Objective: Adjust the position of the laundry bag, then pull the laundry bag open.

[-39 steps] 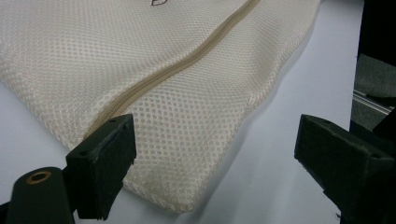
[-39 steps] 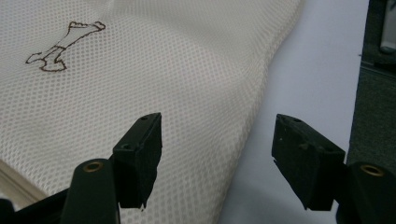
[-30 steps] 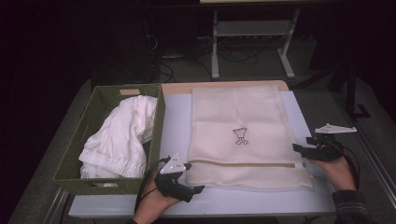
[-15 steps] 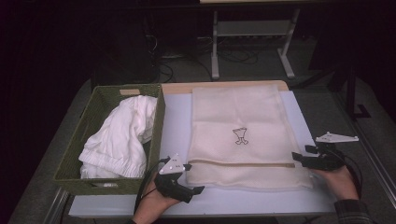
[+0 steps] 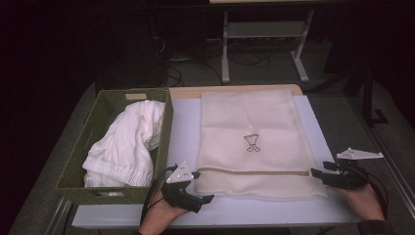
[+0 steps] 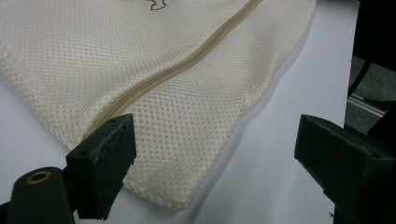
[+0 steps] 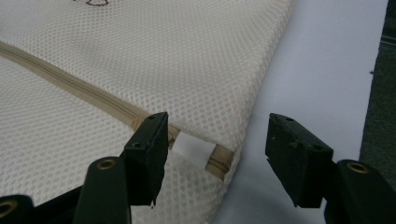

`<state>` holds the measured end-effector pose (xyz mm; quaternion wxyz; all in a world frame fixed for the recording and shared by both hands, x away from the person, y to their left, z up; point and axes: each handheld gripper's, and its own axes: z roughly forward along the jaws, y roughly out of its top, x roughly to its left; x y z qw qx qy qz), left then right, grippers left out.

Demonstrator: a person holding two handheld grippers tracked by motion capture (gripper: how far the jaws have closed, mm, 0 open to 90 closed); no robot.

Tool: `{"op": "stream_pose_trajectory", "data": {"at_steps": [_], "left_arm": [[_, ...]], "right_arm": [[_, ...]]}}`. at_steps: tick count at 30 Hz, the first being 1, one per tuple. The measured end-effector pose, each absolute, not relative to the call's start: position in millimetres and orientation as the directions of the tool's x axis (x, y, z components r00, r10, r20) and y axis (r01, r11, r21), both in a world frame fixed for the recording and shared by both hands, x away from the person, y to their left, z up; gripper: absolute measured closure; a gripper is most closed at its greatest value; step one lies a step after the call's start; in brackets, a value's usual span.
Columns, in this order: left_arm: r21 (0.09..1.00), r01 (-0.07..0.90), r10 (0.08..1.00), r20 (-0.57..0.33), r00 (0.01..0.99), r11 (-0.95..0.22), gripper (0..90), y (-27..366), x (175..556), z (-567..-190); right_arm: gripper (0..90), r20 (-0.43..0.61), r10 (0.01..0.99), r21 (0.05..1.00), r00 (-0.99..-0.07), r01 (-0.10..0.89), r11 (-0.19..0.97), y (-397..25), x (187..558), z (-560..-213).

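While both of my tongs stand open and empty, the mesh laundry bag [image 5: 254, 142] lies flat in the centre of the worktop [image 5: 186, 127], its zipper [image 5: 254, 171] running left to right near the lower edge of the high view. My right tongs [image 7: 215, 154] straddle the zipper's end at the bag's right corner, where a small white pull tab [image 7: 194, 148] sits just beside the left jaw. My left tongs [image 6: 210, 168] are spread wide around the bag's lower left corner.

Risks, as I judge them:
- The pull tab is thin and lies flat; closing on it may pinch mesh as well, jamming the slider.
- If my left tongs fail to anchor the corner, the whole bag may slide along the smooth worktop instead of unzipping.
- The white garments [image 5: 127, 142] in the green basket [image 5: 98, 117], at the left of the frame, wait untouched.
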<state>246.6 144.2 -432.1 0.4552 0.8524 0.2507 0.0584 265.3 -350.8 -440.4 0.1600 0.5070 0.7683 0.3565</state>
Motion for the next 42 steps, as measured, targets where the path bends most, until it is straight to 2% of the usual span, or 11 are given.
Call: {"op": "stream_pose_trajectory", "data": {"at_steps": [8, 12, 13, 20, 26, 27, 28, 30, 31, 33, 42], "left_arm": [[0.805, 0.369, 0.477, -0.124, 0.87, -0.464, 12.0, 144.0, 247.4, -431.8], [0.805, 0.369, 0.475, -0.124, 0.871, -0.465, 12.0, 144.1, 247.5, -431.6], [0.806, 0.367, 0.475, -0.123, 0.871, -0.464, 12.0, 143.8, 247.6, -431.1], [0.809, 0.368, 0.475, -0.126, 0.871, -0.459, 12.0, 143.6, 247.9, -430.7], [0.808, 0.368, 0.475, -0.126, 0.871, -0.461, 12.0, 143.5, 247.7, -431.1], [0.808, 0.369, 0.476, -0.126, 0.87, -0.46, 12.0, 143.6, 247.6, -431.0], [0.808, 0.369, 0.476, -0.127, 0.87, -0.459, 12.0, 143.6, 247.6, -431.1], [0.805, 0.368, 0.475, -0.124, 0.871, -0.465, 12.0, 143.5, 247.8, -431.7], [0.804, 0.369, 0.475, -0.124, 0.871, -0.466, 12.0, 143.5, 247.6, -431.8], [0.806, 0.368, 0.475, -0.125, 0.871, -0.463, 12.0, 143.6, 247.3, -431.7], [0.804, 0.381, 0.486, -0.134, 0.864, -0.455, 12.2, 142.4, 249.7, -431.1]], "right_arm": [[42.9, 0.116, 0.875, 0.706, -0.471, 0.658, 0.261, -352.3, 262.7, -447.6], [47.0, 0.108, 0.87, 0.704, -0.481, 0.655, 0.274, -352.5, 262.9, -450.2], [50.3, 0.105, 0.865, 0.699, -0.491, 0.655, 0.288, -351.3, 263.2, -451.8], [55.8, 0.08, 0.864, 0.696, -0.498, 0.648, 0.309, -349.7, 261.9, -453.8], [65.5, 0.071, 0.861, 0.698, -0.504, 0.641, 0.318, -351.0, 262.5, -454.1], [70.5, 0.067, 0.857, 0.699, -0.512, 0.637, 0.325, -350.7, 262.9, -454.1], [70.5, 0.067, 0.857, 0.699, -0.512, 0.637, 0.325, -350.7, 262.9, -454.1], [74.7, 0.068, 0.853, 0.698, -0.518, 0.636, 0.331, -349.0, 263.4, -453.8], [79.5, 0.07, 0.851, 0.7, -0.521, 0.633, 0.33, -348.3, 264.1, -453.9], [81.9, 0.076, 0.85, 0.701, -0.521, 0.634, 0.326, -347.9, 264.7, -454.0], [83.2, 0.117, 0.843, 0.715, -0.526, 0.634, 0.296, -349.5, 265.7, -449.2]]}}
